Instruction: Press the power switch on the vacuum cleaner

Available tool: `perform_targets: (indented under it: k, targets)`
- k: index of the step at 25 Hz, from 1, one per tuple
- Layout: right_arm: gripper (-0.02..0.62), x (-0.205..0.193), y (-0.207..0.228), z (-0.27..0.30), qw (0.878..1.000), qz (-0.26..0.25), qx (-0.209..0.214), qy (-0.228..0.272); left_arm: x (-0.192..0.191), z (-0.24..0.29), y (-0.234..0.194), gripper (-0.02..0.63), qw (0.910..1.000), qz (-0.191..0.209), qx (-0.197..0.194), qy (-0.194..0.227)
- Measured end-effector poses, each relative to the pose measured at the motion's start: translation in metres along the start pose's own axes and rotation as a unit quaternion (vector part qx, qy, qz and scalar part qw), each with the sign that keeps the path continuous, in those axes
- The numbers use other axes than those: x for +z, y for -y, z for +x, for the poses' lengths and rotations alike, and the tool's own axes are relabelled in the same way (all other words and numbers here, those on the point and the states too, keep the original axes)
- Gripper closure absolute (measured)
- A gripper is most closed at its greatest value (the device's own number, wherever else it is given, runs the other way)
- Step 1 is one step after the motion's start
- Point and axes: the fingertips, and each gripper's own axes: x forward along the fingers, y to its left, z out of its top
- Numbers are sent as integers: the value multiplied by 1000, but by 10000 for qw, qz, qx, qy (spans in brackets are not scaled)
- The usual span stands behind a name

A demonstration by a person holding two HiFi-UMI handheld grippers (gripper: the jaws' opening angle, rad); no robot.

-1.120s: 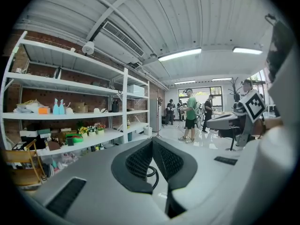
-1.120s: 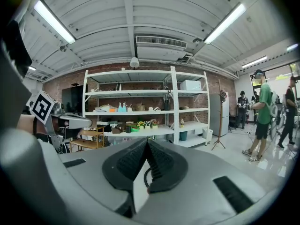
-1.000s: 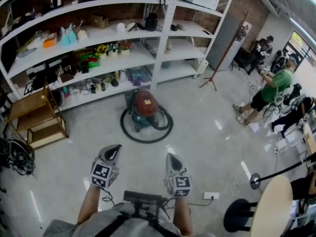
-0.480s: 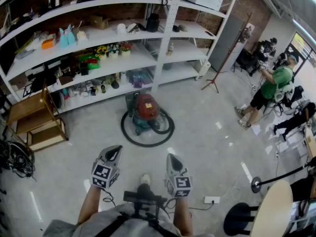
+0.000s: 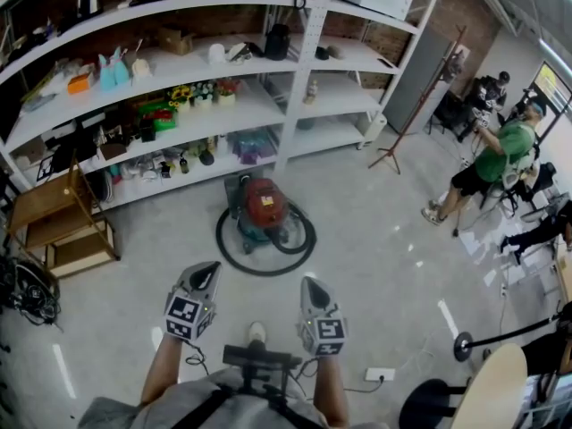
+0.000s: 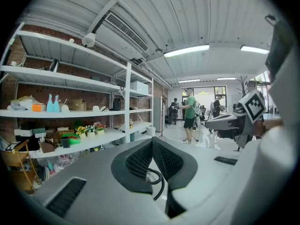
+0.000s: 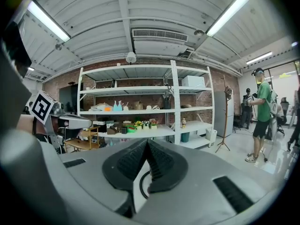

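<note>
The vacuum cleaner (image 5: pixel 262 208) has a red top and a teal body. It stands on the floor in front of the white shelves, ringed by its coiled black hose (image 5: pixel 299 239). I cannot make out its power switch from here. Both grippers are held out at waist height, well short of the vacuum. The left gripper (image 5: pixel 205 272) is shut and empty, its tips meeting in the left gripper view (image 6: pixel 152 139). The right gripper (image 5: pixel 309 283) is likewise shut on nothing, as the right gripper view shows (image 7: pixel 147 140). A black curve of hose (image 6: pixel 158 181) shows below the left jaws.
White shelving (image 5: pixel 223 105) full of small items runs along the back wall. A wooden rack (image 5: pixel 63 217) stands at the left, a coat stand (image 5: pixel 407 114) at the right. A person in a green shirt (image 5: pixel 496 155) stands far right. A power strip (image 5: pixel 381 374) and a round table (image 5: pixel 490 390) lie near right.
The view has advanced a little toward the shelves and the vacuum. A shoe has come into view between the grippers. Both grippers keep their pose and stay shut.
</note>
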Motion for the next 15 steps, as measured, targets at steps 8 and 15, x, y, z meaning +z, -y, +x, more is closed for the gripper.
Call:
perform_targets:
  k: [8,15]
  targets:
    - [584,14,37,50,9999,10,112,-82,13,58,-17,598,9999,-52,111,-39]
    - [583,16,69,96,9995,-6,278,-125,20,107,-29,598,9996,-96,235,-81]
